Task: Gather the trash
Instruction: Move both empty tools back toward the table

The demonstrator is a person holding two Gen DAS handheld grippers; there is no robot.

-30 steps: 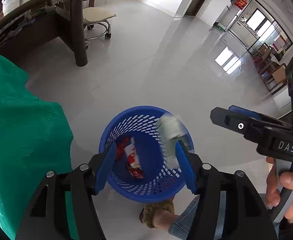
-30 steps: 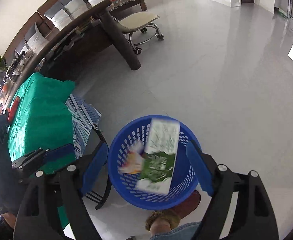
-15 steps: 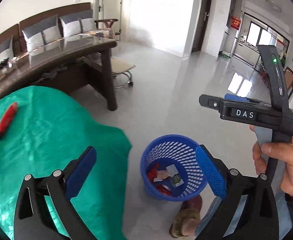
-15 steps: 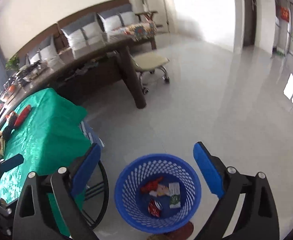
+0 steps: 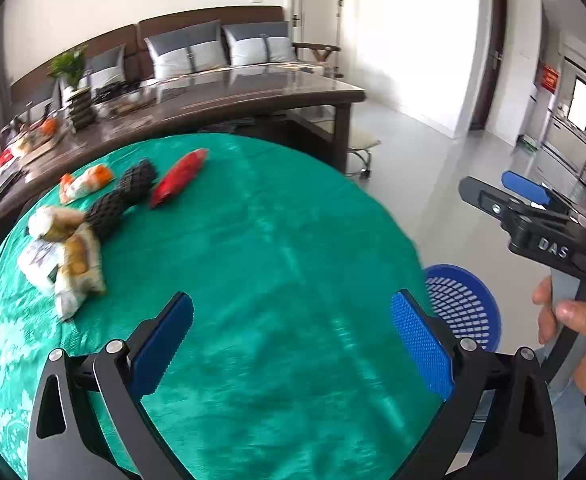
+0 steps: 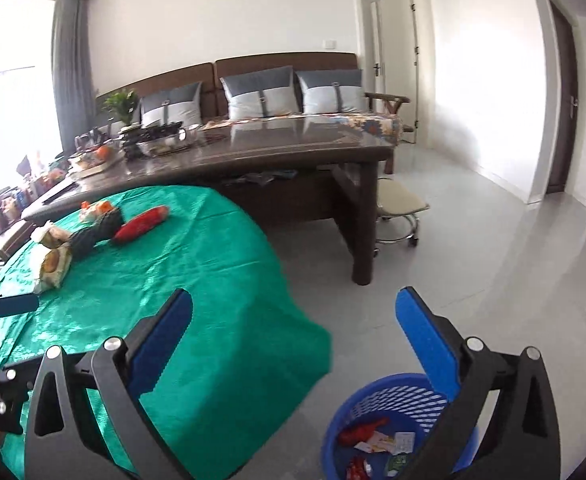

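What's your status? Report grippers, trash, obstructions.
Left gripper open, empty; right gripper just opened wide, empty. Wrappers and red packet on the green tablecloth; blue basket on floor holds trash. Nothing in the way.

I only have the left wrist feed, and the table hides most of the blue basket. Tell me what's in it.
Observer: The right wrist view looks down into the blue basket. A red wrapper, white paper scraps and a green packet lie at the bottom.
Operator: Now report the right gripper's jaws from its own camera.
Observer: The right gripper has just been opening its jaws. They stand wide apart, with nothing between them.
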